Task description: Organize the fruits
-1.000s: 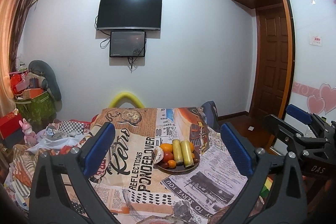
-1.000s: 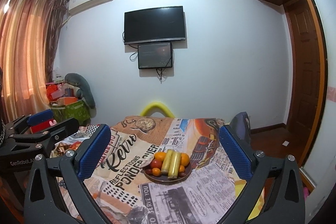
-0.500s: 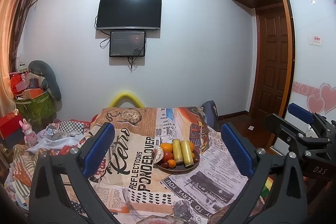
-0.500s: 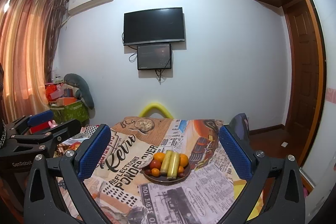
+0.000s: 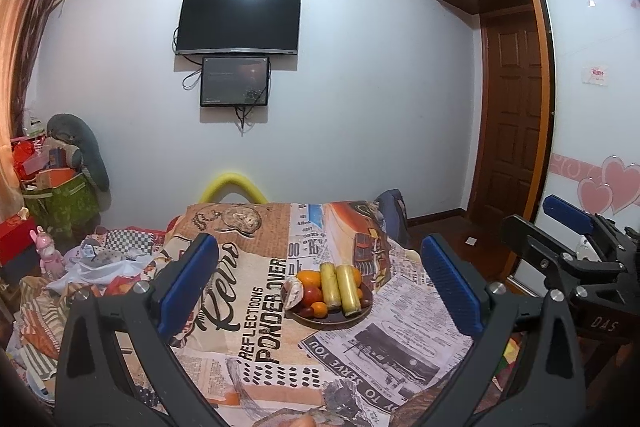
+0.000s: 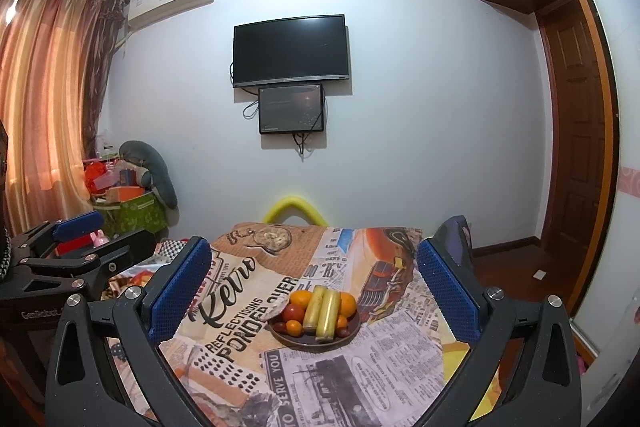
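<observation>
A table under a newsprint cloth [image 6: 224,311] reading "Retro", "REFLECTIONS PONDER OVER" and "TO SERVE YOU" carries the dark plate of fruit [image 6: 314,313] at its middle, below a wall-mounted television [image 6: 290,51], while the left gripper [image 5: 320,289] and right gripper [image 6: 314,293] hover before the plate, jaws spread wide and empty.

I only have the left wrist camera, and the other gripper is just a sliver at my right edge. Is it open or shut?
Observer: The right gripper is open. Its blue pads stand wide apart with nothing between them.
Operator: Is anything hiding behind the two yellow wrapped sticks on the dark round plate?
Observer: Yes. A large round orange lies against the right side of the sticks, near the plate's far rim.
</observation>
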The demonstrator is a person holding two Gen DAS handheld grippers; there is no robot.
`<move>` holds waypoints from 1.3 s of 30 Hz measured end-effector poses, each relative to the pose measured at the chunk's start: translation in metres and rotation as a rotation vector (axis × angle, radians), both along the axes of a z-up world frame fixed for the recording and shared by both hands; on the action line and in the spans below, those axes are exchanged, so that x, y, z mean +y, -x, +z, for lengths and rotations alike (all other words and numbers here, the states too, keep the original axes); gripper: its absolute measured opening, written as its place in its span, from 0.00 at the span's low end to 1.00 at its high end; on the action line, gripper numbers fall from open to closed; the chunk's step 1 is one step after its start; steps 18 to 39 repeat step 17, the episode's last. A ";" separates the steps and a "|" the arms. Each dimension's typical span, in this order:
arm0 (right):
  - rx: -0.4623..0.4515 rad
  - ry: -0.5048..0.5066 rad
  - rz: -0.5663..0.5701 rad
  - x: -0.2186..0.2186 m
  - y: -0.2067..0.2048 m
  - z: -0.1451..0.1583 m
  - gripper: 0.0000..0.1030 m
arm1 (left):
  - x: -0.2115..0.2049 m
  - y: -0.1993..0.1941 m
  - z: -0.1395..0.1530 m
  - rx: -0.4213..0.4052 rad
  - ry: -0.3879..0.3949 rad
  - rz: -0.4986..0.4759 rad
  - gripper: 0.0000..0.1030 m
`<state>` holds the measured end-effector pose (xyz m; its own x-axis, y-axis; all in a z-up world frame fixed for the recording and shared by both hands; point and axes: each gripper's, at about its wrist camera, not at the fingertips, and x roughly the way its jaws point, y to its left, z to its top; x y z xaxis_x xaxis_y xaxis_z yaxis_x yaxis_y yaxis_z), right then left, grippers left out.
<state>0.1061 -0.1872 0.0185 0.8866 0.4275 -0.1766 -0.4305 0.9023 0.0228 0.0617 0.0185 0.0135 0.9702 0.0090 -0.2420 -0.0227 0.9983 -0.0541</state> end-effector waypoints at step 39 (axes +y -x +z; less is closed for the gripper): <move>0.005 0.002 -0.003 -0.001 -0.002 0.001 1.00 | 0.001 -0.002 0.000 0.011 0.006 -0.011 1.00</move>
